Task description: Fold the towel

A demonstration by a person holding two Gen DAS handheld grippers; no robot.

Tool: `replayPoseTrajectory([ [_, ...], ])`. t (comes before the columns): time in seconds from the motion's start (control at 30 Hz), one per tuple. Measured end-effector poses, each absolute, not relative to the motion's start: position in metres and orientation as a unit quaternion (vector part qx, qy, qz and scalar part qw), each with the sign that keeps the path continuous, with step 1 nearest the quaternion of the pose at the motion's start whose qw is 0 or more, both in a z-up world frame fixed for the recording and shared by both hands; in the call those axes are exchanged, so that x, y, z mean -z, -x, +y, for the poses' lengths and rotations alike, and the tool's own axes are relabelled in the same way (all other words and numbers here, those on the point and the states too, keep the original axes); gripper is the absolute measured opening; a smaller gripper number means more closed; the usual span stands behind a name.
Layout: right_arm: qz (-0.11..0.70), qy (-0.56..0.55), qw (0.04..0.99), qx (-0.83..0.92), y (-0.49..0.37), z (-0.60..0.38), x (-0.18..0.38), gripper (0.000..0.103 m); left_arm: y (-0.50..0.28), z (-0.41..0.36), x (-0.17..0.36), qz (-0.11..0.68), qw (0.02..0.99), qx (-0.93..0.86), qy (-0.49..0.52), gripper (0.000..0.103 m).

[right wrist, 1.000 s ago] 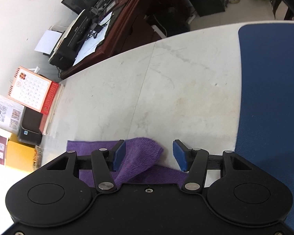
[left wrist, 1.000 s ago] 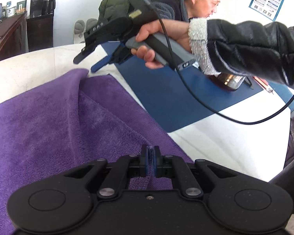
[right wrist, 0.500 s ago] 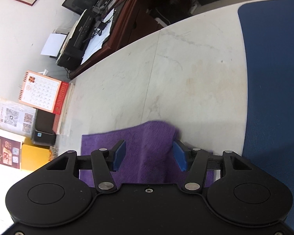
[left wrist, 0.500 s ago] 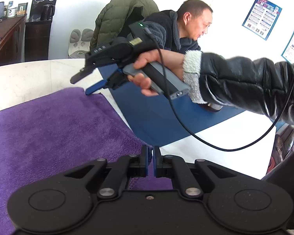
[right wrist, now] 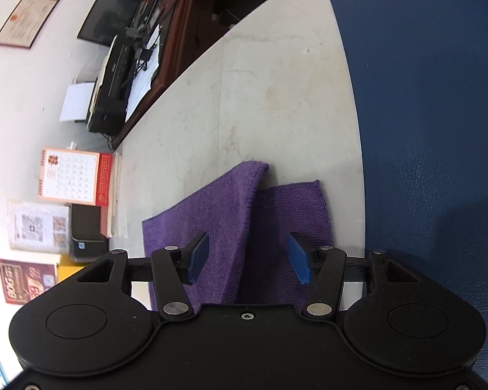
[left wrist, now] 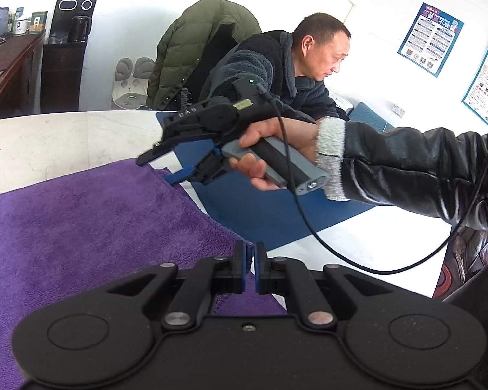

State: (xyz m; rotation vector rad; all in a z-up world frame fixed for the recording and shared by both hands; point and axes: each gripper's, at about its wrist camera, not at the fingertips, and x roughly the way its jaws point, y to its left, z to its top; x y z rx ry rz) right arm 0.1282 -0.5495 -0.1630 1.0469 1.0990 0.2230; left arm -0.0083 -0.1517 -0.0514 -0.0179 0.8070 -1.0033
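Left wrist view: we see the left gripper (left wrist: 249, 268) with its 2 blue pads nearly together, pinched on the near right edge of the purple towel (left wrist: 91, 227). A thin strip of purple cloth sits in the slit between the pads. The towel spreads to the left and away from us across the pale marble table (left wrist: 42, 143), and its right hem runs diagonally up toward the right gripper (left wrist: 161, 170). A blue mat (left wrist: 266, 211) lies on the table just to the right of that hem.

We note the right hand (left wrist: 263, 159) wrapped around the grey handle, with a black sleeve and a white fleece cuff behind it. The right gripper's fingers stand apart, tips at the far right corner of the towel. From this view we cannot tell whether either tip touches the cloth. A black cable trails from the handle down toward the bottom right.

Right wrist view: we see the right gripper (right wrist: 249, 260) about half open, with the 2 blue pads well apart. The towel (right wrist: 218, 227) lies below and between them, 1 raised fold crossing the gap. Neither pad presses on it, so nothing is gripped. The towel's far corner is turned up, and a second layer lies flat beside it, near the edge of the blue mat (right wrist: 423, 130).
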Motion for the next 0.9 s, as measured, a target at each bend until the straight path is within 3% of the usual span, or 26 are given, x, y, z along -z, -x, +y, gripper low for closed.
replayPoseTrajectory([
  [0.23, 0.490, -0.488, 0.715, -0.099, -0.150, -0.546, 0.168, 0.048, 0.012, -0.151, 0.051, 0.377, 0.798, 0.470, 0.008, 0.005],
  [0.33, 0.493, -0.484, 0.716, -0.101, -0.155, -0.542, 0.168, 0.042, 0.011, -0.150, 0.052, 0.377, 0.798, 0.470, 0.008, 0.005],
  [0.5, 0.495, -0.470, 0.724, -0.097, -0.158, -0.534, 0.166, 0.021, 0.011, -0.149, 0.054, 0.380, 0.795, 0.472, 0.010, 0.005],
  [0.57, 0.493, -0.464, 0.729, -0.100, -0.159, -0.534, 0.163, 0.006, 0.012, -0.149, 0.055, 0.381, 0.794, 0.473, 0.011, 0.005],
  [0.9, 0.482, -0.407, 0.766, -0.123, -0.166, -0.521, 0.131, 0.002, 0.018, -0.136, 0.050, 0.368, 0.802, 0.470, 0.030, 0.005],
])
